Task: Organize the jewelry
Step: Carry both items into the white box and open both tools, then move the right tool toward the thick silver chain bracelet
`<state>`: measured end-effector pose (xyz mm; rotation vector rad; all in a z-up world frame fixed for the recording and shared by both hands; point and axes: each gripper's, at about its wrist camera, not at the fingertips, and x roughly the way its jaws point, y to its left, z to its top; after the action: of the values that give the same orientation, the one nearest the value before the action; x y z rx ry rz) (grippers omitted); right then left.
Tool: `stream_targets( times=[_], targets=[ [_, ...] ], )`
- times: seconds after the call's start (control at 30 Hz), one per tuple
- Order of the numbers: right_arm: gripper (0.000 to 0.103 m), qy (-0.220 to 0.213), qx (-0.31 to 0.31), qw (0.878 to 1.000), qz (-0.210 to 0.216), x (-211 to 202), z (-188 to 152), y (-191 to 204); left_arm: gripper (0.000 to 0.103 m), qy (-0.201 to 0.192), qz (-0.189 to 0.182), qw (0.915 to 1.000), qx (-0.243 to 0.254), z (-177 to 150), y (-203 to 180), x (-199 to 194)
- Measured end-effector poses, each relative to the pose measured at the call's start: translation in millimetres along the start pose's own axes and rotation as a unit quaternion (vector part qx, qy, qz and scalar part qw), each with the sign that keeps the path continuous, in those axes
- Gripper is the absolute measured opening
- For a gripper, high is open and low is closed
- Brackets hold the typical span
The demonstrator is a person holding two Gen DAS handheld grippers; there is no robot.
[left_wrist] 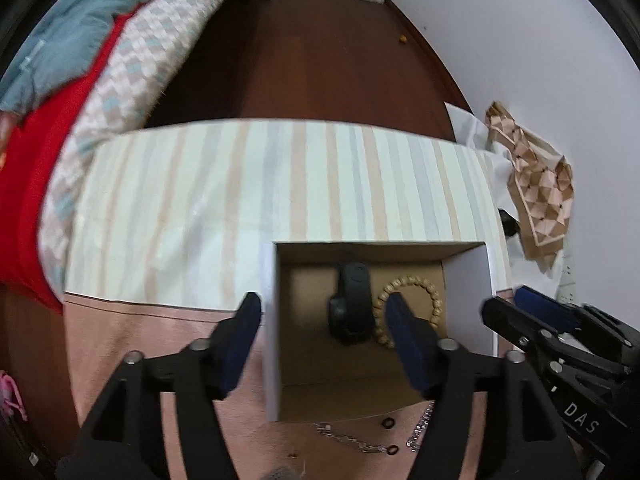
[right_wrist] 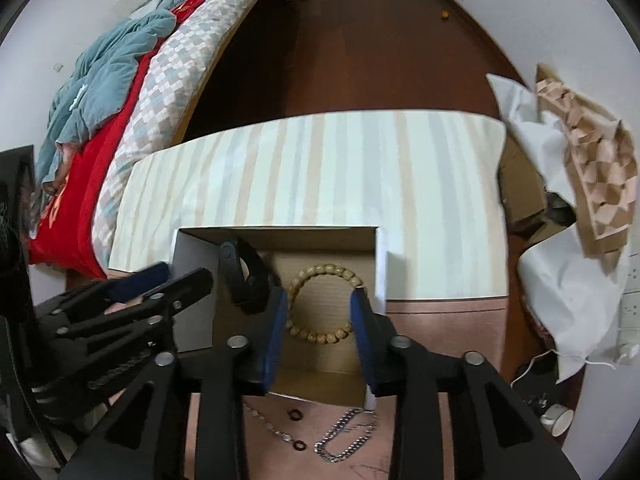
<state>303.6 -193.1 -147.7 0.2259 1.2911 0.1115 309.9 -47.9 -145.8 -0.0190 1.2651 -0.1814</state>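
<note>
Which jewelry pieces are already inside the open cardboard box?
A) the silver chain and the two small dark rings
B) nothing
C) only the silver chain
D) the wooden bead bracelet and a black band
D: the wooden bead bracelet and the black band lie on the floor of the box, while the silver chain and a small dark ring lie outside, in front of it.
</note>
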Motion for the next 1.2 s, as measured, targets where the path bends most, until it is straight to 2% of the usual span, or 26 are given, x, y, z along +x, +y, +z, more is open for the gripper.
stream_targets(
  times=[0.03,0.07,0.1,0.13,0.17,0.2,0.23,0.3,0.4,0.53,0.77,1.03,1.2],
  targets=[
    [0.048,-0.004,-0.001,1.000,-0.012,-4,-1,0,0.072,-0.008,0.012,0.9999,0.000,0,0,-4],
    [0.051,-0.009,-0.002,1.000,-0.021,-8,-3,0,0.081,-0.017,0.024,0.9996,-0.001,-2,2,-9],
    [0.060,-0.015,-0.005,0.999,-0.033,-13,-4,1,0.087,-0.027,0.038,0.9989,-0.001,-3,3,-13],
    [0.072,-0.021,-0.011,0.998,-0.053,-17,-6,2,0.097,-0.033,0.050,0.9982,0.000,-6,4,-16],
    [0.078,-0.028,-0.020,0.997,-0.074,-22,-10,4,0.100,-0.040,0.063,0.9972,0.003,-9,5,-20],
    [0.087,-0.032,-0.024,0.996,-0.085,-25,-12,4,0.100,-0.045,0.074,0.9962,0.005,-12,6,-22],
    [0.090,-0.037,-0.030,0.994,-0.101,-27,-16,5,0.101,-0.046,0.087,0.9951,0.007,-16,7,-23],
    [0.092,-0.045,-0.036,0.989,-0.133,-32,-25,9,0.101,-0.049,0.102,0.9936,0.010,-24,8,-25],
    [0.101,-0.052,-0.036,0.987,-0.151,-34,-38,11,0.102,-0.052,0.105,0.9931,0.014,-38,8,-29],
    [0.101,-0.059,-0.027,0.985,-0.159,-36,-53,11,0.103,-0.064,0.107,0.9920,0.017,-52,5,-39],
    [0.103,-0.073,-0.014,0.985,-0.154,-54,-77,12,0.103,-0.108,0.112,0.9878,0.013,-75,0,-77],
    [0.103,-0.123,-0.014,0.980,-0.155,-112,-103,25,0.103,-0.166,0.105,0.9805,-0.002,-106,-1,-134],
    [0.103,-0.154,-0.018,0.976,-0.155,-145,-123,36,0.103,-0.196,0.129,0.9720,-0.009,-125,0,-162]
  ],
)
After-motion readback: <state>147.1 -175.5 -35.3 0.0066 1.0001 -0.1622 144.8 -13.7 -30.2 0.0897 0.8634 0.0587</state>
